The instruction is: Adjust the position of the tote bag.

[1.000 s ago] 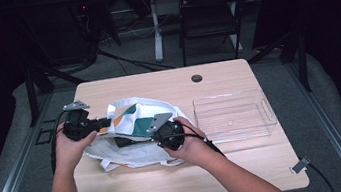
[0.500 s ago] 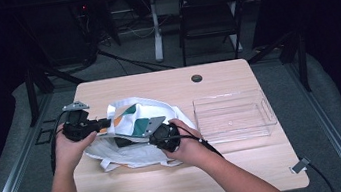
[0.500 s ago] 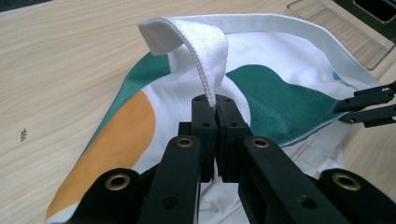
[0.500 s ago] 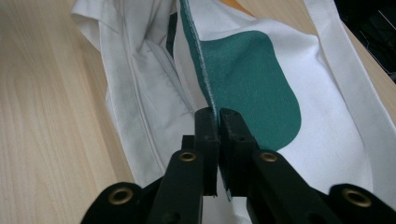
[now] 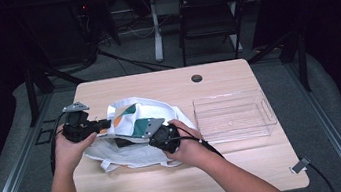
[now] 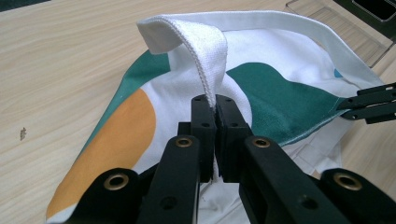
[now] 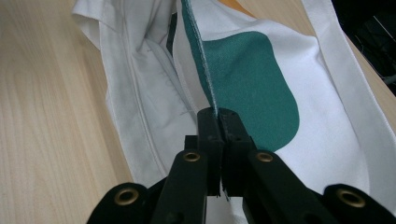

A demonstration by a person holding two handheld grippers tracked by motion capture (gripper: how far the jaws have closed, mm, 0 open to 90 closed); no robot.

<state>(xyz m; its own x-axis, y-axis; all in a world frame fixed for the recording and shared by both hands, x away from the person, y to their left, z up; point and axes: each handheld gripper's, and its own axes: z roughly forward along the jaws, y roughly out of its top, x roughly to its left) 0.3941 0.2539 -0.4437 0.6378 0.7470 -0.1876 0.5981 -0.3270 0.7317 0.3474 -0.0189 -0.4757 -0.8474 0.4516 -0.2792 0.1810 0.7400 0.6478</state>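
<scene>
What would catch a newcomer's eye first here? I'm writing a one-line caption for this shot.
The white cloth bag with green and orange patches, held up over the middle of the wooden table. The left gripper is clamped on its hemmed edge, the right gripper on a green-edged fold. To the right stands a clear plastic tray.

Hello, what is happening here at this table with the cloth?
A person holds a gripper in each hand and works on a white cloth bag with green and orange patches, lying on the wooden table. The left gripper is shut on the bag's hem near a strap; the right gripper is shut on another edge. A clear plastic tray stands to the right, apart from the bag.
</scene>
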